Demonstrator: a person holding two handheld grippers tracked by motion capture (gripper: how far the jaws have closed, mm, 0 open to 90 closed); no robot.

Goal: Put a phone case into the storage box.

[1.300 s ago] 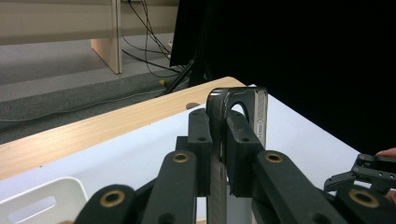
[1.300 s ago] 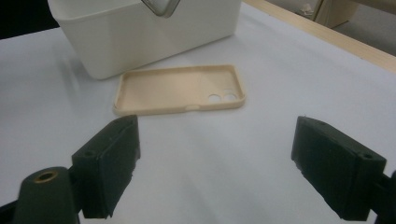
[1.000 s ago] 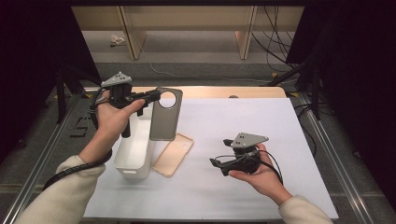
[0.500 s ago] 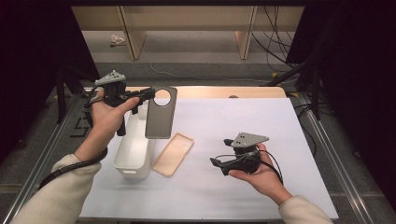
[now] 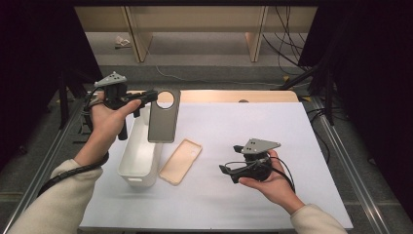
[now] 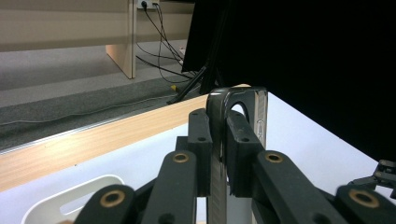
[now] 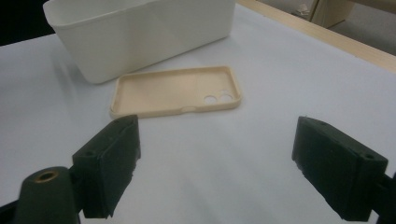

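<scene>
The left gripper (image 5: 155, 95) pinches a grey phone case (image 5: 162, 117) by its top edge, beside the large round camera cut-out, and the case hangs upright in the air above the white plastic bin (image 5: 139, 157); in the left gripper view the jaws press flat on either side of the case's thin wall (image 6: 218, 140). Judging by its look, the case is light, thin and somewhat flexible, with a smooth matte skin that could slip or swing under a one-edge grip; a hold on the rim, well clear of the cut-out where the wall is weakest, seems soundest. A second case, beige (image 5: 180, 161), lies open side up on the white table cover (image 5: 272, 131), touching or just beside the bin; it is shallow, with rounded corners and two small lens holes (image 7: 218, 98), so its raised rim looks like the place to nip it. The right gripper (image 5: 229, 171) rests near it with jaws spread wide, holding nothing.
</scene>
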